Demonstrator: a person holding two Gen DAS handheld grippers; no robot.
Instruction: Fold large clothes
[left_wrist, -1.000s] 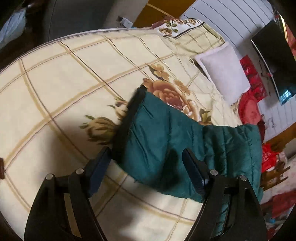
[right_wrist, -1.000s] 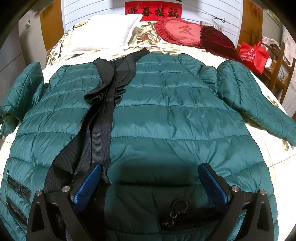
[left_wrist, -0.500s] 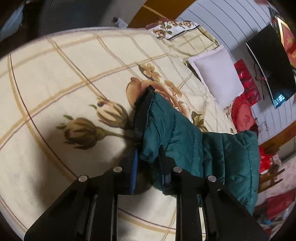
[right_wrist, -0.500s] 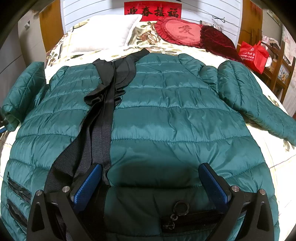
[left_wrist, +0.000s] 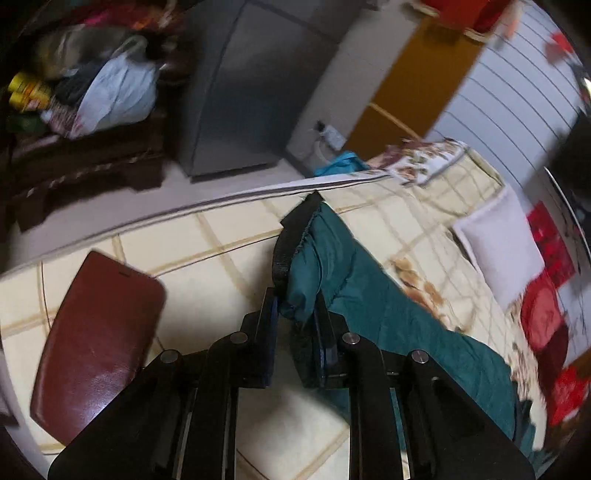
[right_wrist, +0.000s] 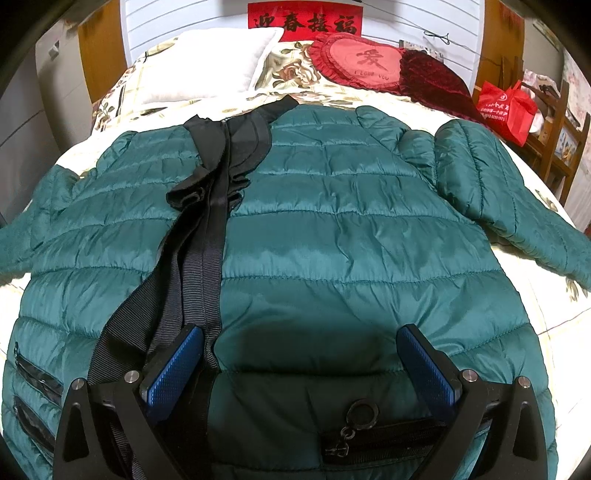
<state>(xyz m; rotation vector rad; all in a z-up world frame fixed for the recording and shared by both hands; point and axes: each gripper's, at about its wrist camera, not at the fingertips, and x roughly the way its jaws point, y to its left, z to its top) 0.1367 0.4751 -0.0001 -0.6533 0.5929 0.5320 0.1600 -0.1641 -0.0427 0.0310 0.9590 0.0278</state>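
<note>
Green quilted puffer jacket (right_wrist: 332, 236) is lying front-up, spread across the bed (right_wrist: 550, 310), collar toward 12 o'clock near the white pillow (right_wrist: 207, 62). Left gripper (left_wrist: 293, 314) is clamped nearly closed on the sleeve cuff (left_wrist: 299, 258), lifting it off the bedspread, maroon phone case (left_wrist: 96, 339) lying at 9 o'clock. Right gripper (right_wrist: 299, 362) is hanging wide open over the hem, holding nothing, black zipper placket (right_wrist: 199, 258) running past its left finger. Jacket is probably light, soft, puffy, with a slick shell; pinching at cuffs, hem or stitched seams looks safest against slipping.
</note>
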